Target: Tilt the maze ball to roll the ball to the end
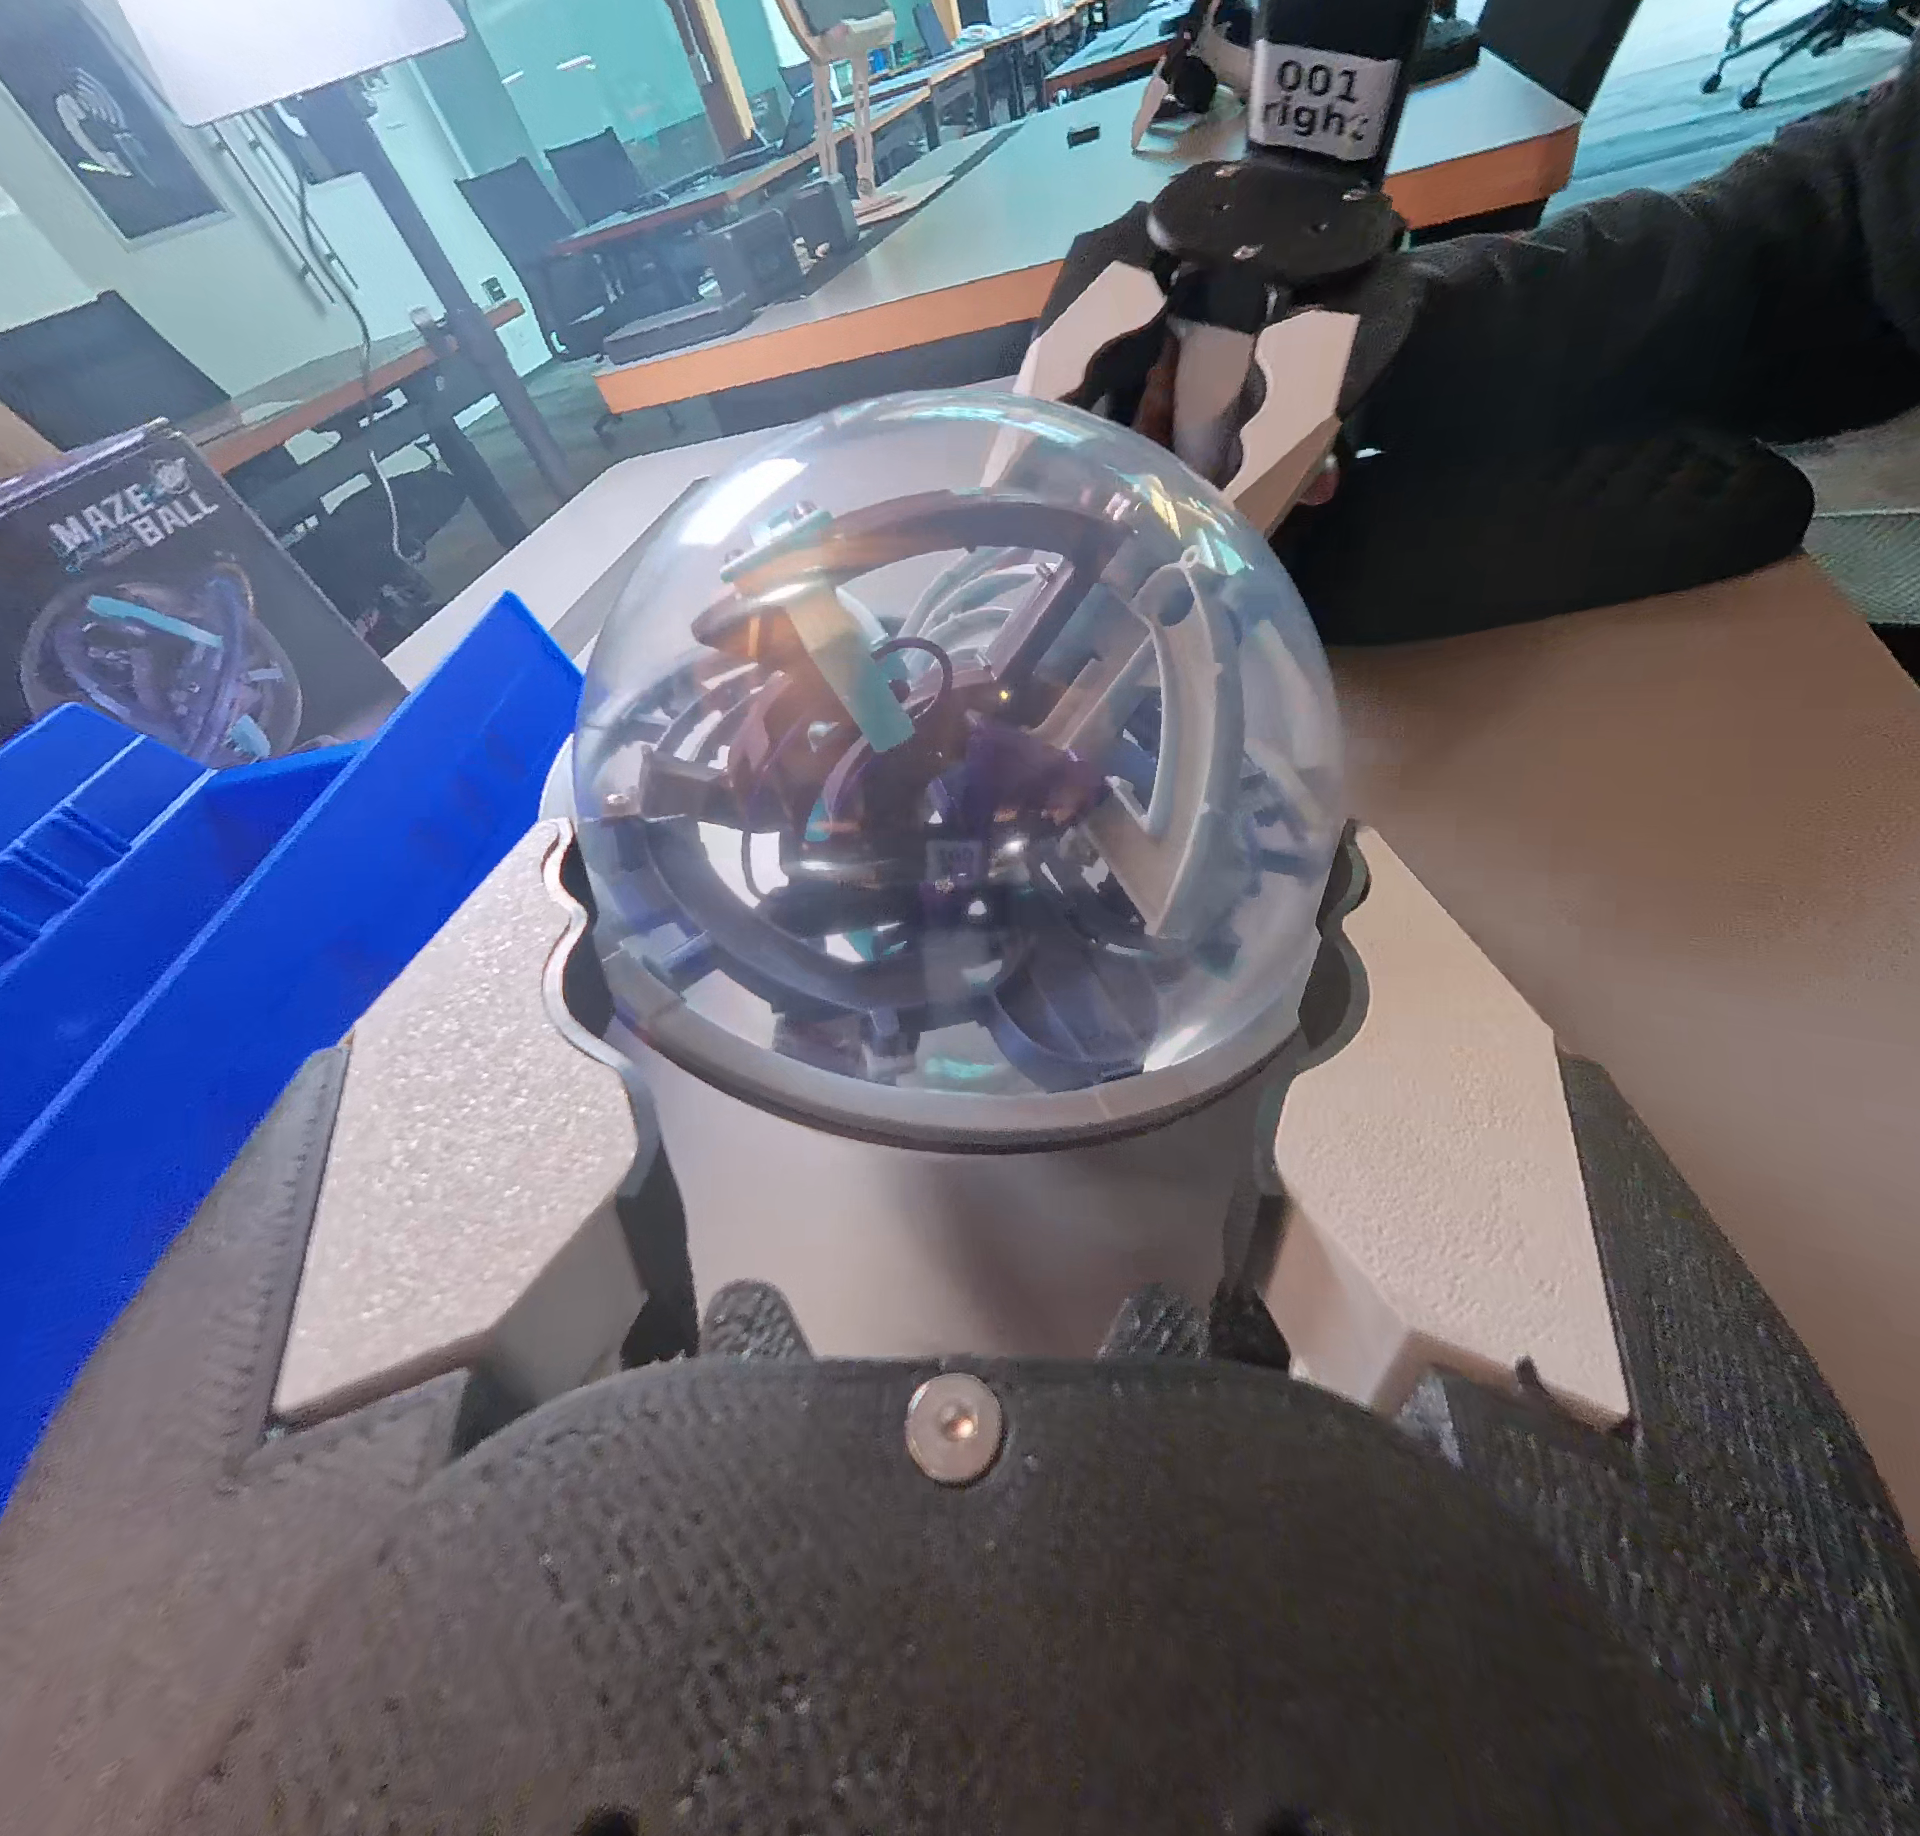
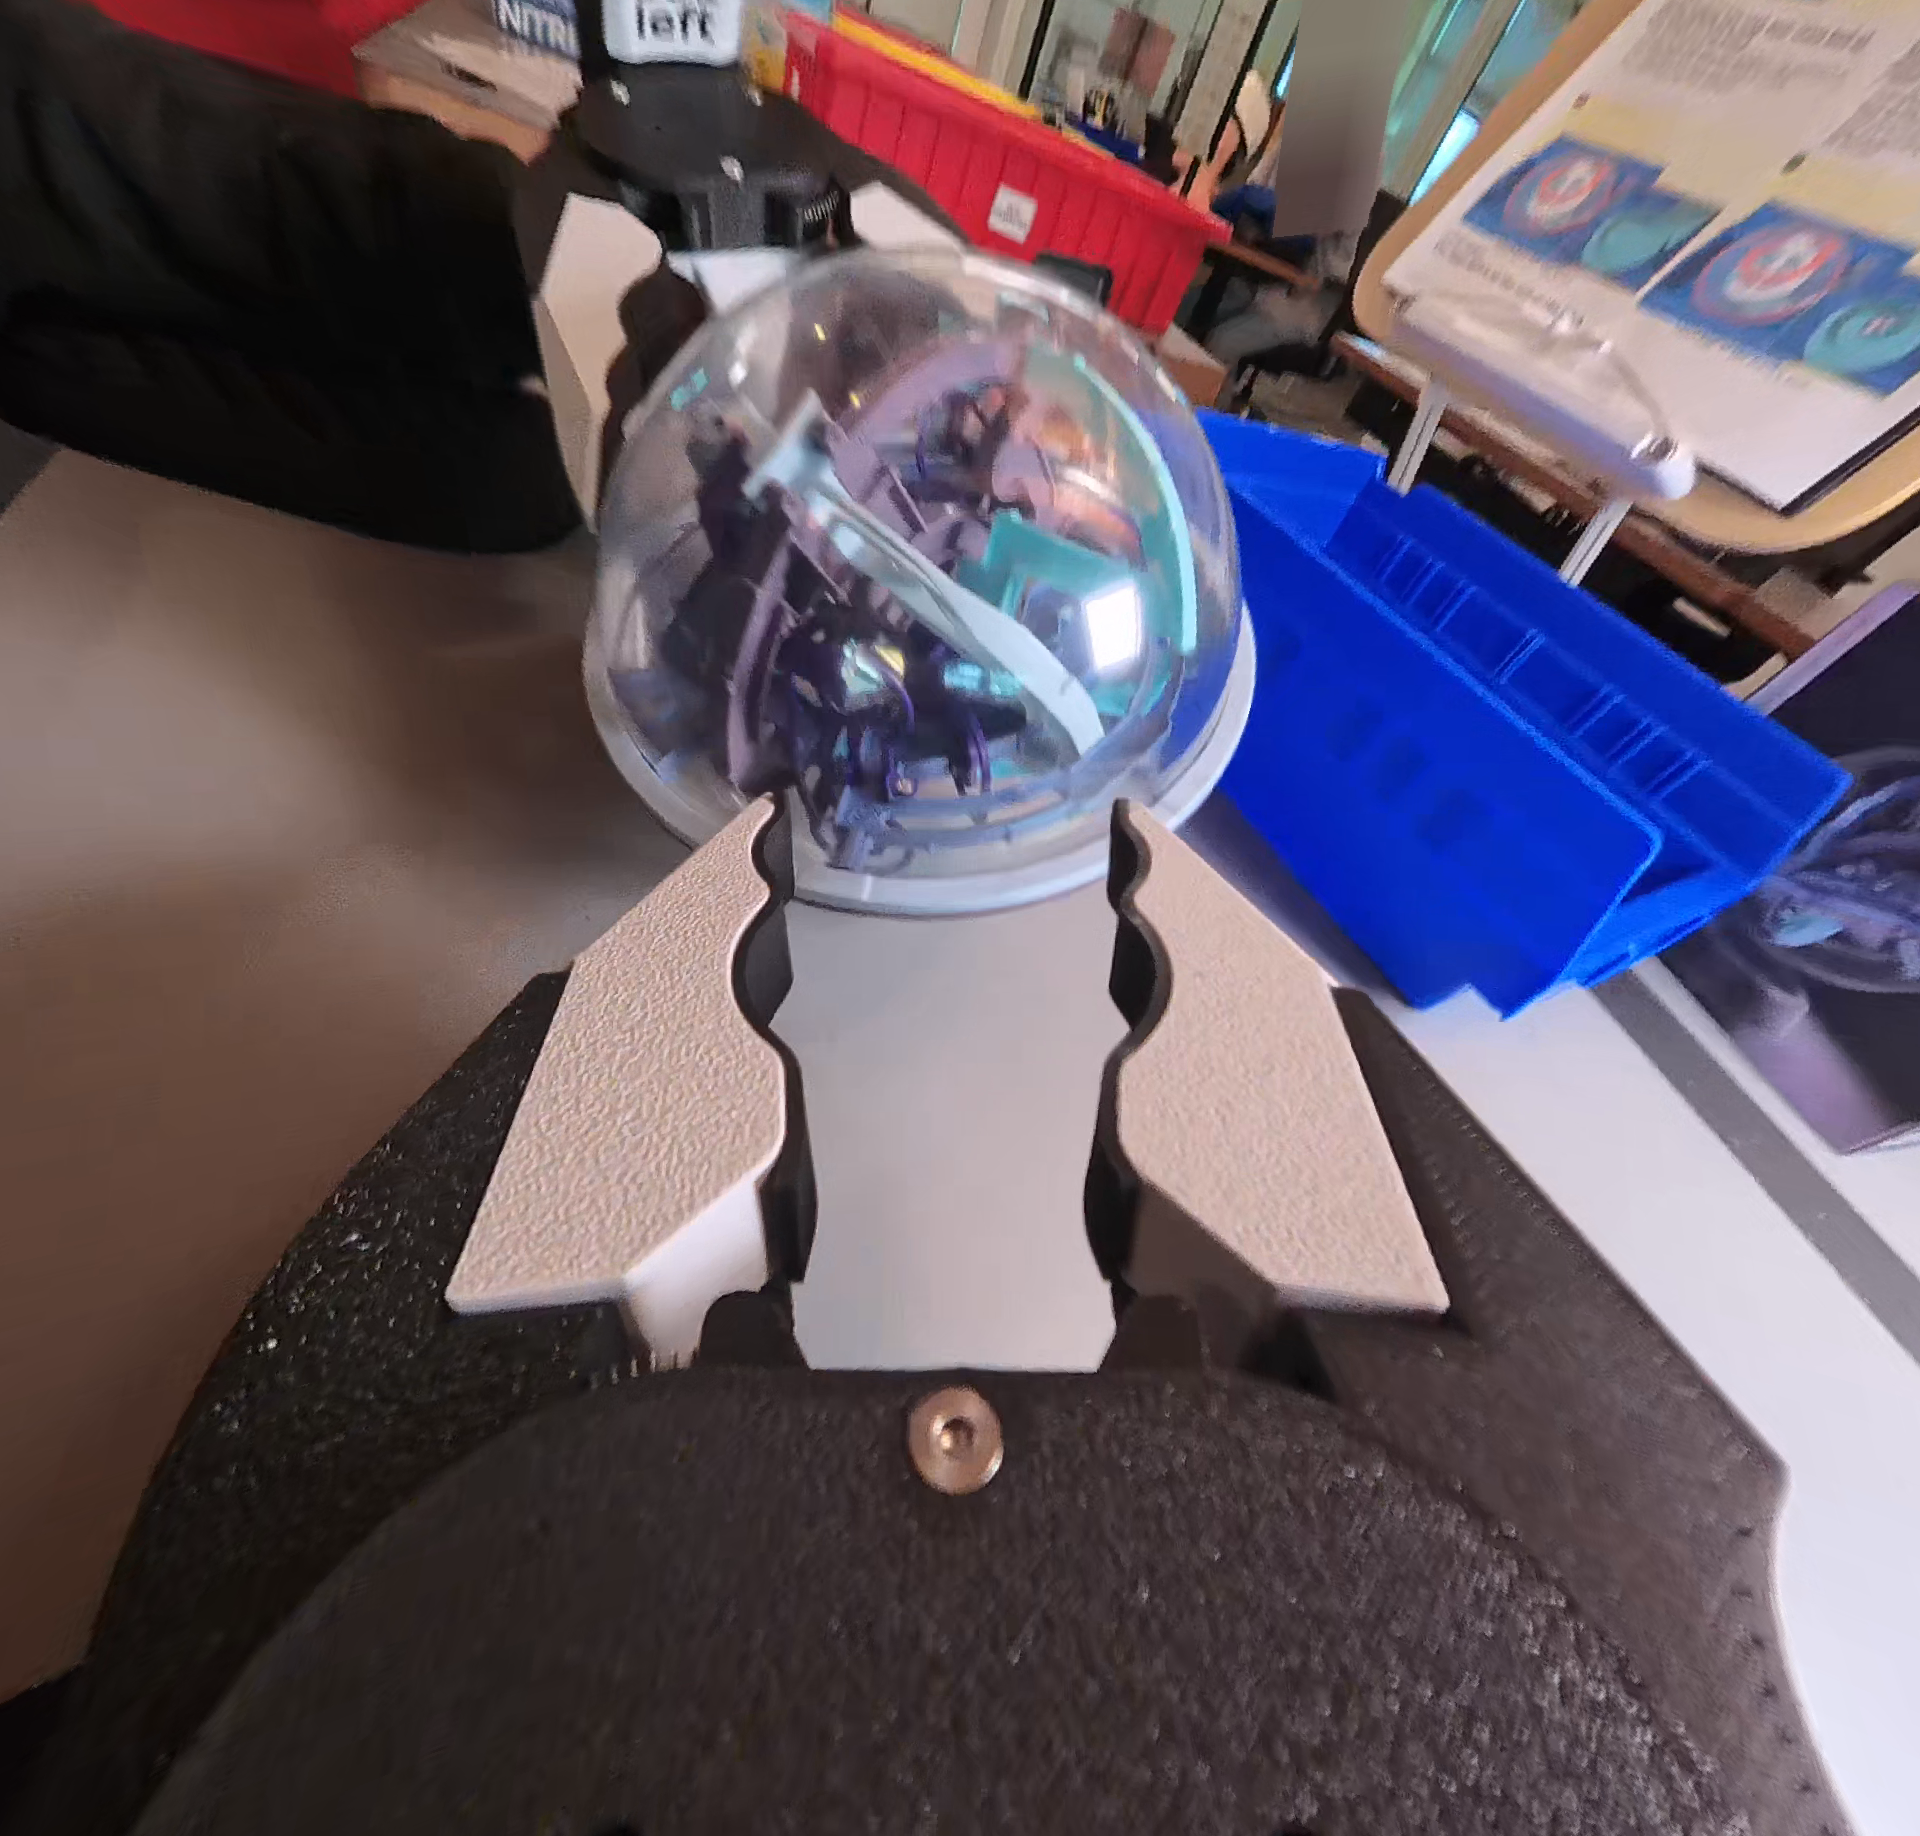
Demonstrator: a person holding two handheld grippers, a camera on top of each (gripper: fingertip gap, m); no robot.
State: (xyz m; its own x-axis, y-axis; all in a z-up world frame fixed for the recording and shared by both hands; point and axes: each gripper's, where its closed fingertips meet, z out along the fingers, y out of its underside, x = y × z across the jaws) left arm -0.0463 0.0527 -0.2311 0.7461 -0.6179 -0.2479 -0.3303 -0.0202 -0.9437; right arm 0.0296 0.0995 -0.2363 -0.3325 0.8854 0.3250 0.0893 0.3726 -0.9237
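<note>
The maze ball (image 1: 956, 747) is a clear dome over purple, grey and teal tracks, with a grey ring at its base. In the left wrist view it sits between my left gripper's (image 1: 956, 851) wide-spread fingers (image 1: 468, 1111), whose pads press on its two sides at the ring. In the right wrist view the ball (image 2: 914, 581) lies just past my right gripper (image 2: 945, 820). That gripper's jaws stand partly apart, with the fingertips (image 2: 758, 851) at the near rim and nothing between them. The right gripper also shows behind the dome in the left wrist view (image 1: 1143, 477).
A blue bin (image 1: 208, 903) stands close beside the ball and also shows in the right wrist view (image 2: 1507, 726). The ball's dark box (image 1: 135, 591) stands behind the bin. A person's dark sleeves (image 1: 1610, 415) hold both grippers. A tan tabletop (image 1: 1610, 903) lies on the other side.
</note>
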